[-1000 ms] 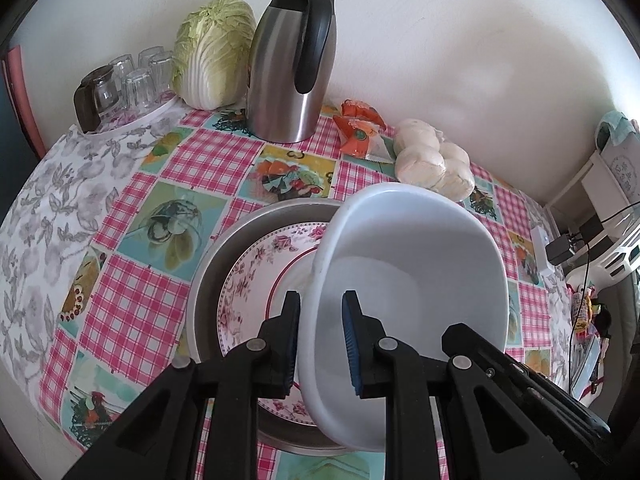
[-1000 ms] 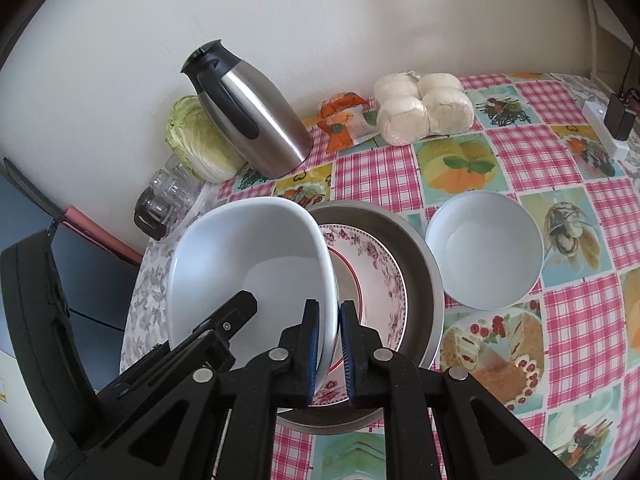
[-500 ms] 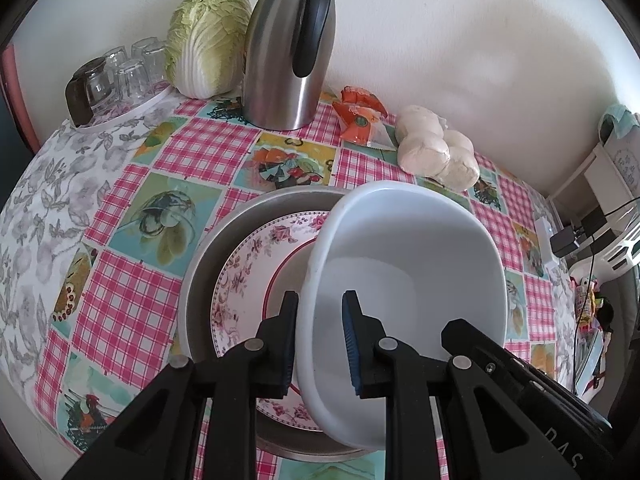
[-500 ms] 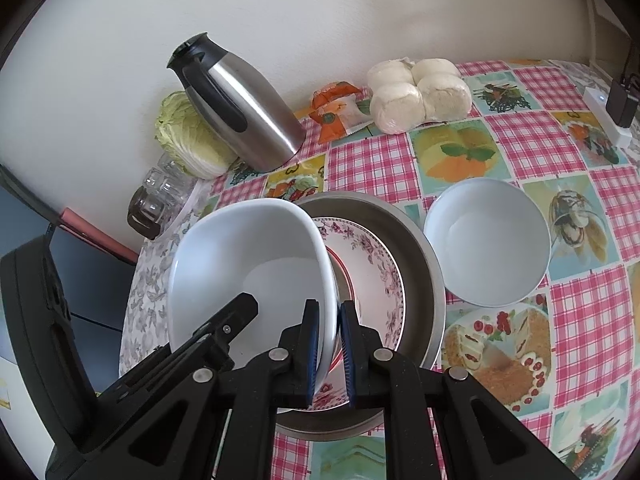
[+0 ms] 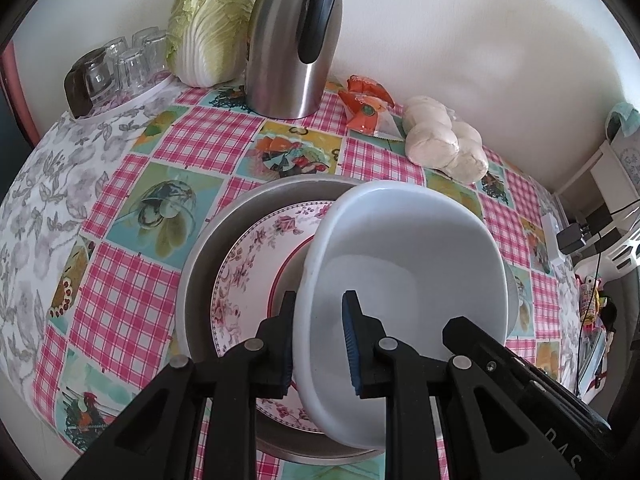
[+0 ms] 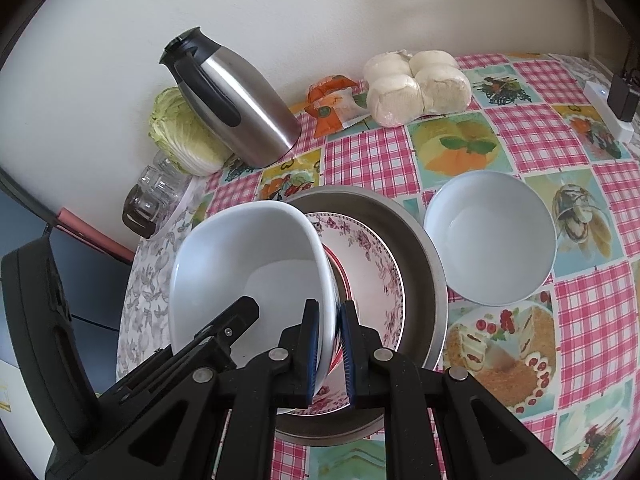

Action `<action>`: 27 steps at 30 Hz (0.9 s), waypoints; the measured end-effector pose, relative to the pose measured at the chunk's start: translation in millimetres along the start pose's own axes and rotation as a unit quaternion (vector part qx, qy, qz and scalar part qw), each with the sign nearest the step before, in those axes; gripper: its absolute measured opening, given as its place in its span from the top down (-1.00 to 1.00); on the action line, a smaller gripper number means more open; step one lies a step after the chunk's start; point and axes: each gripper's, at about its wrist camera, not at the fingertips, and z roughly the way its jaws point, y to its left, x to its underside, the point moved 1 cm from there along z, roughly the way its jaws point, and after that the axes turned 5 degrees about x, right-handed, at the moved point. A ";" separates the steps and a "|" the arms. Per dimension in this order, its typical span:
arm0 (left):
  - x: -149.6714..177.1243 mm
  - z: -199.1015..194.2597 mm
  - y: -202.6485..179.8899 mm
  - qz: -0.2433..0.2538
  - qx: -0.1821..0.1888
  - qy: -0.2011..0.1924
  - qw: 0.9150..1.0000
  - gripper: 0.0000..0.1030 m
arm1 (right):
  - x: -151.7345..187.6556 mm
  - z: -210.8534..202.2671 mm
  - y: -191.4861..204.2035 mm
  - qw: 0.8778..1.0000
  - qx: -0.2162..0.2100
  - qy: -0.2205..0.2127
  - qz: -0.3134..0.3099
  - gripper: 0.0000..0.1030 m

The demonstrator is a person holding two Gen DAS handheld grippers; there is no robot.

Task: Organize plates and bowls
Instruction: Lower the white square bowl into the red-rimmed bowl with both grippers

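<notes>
A white squarish bowl (image 5: 408, 280) (image 6: 248, 268) is held over a floral plate (image 5: 256, 256) (image 6: 372, 276) that lies in a metal pan (image 5: 208, 248) (image 6: 416, 248). My left gripper (image 5: 318, 344) is shut on the bowl's left rim. My right gripper (image 6: 330, 348) is shut on its right rim. Each gripper shows in the other's view. A second, round white bowl (image 6: 488, 240) stands on the table right of the pan.
A steel thermos jug (image 5: 292, 40), a cabbage (image 5: 208, 24), upturned glasses (image 5: 116, 68), an orange packet (image 5: 366, 108) and a bag of buns (image 5: 444, 140) line the wall. A power strip (image 6: 608, 108) lies at the far right. A checked cloth (image 5: 132, 292) covers the table.
Both grippers and the white bowl have moved forward and down, closer over the plate and pan. The grip on the bowl is unchanged.
</notes>
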 end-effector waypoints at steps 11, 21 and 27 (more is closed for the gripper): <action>0.0 4.1 2.2 -0.005 -0.001 0.005 1.000 0.54 | -1.1 4.1 -0.1 1.000 -0.004 0.001 0.003 0.68; 0.0 3.5 2.0 -0.002 -0.003 0.009 1.000 0.54 | -4.3 -4.7 -2.3 1.000 -0.012 -0.011 0.008 0.68; 0.4 2.4 1.4 0.004 -0.006 0.010 1.000 0.54 | -5.3 -5.4 -2.5 1.000 -0.013 -0.011 0.009 0.68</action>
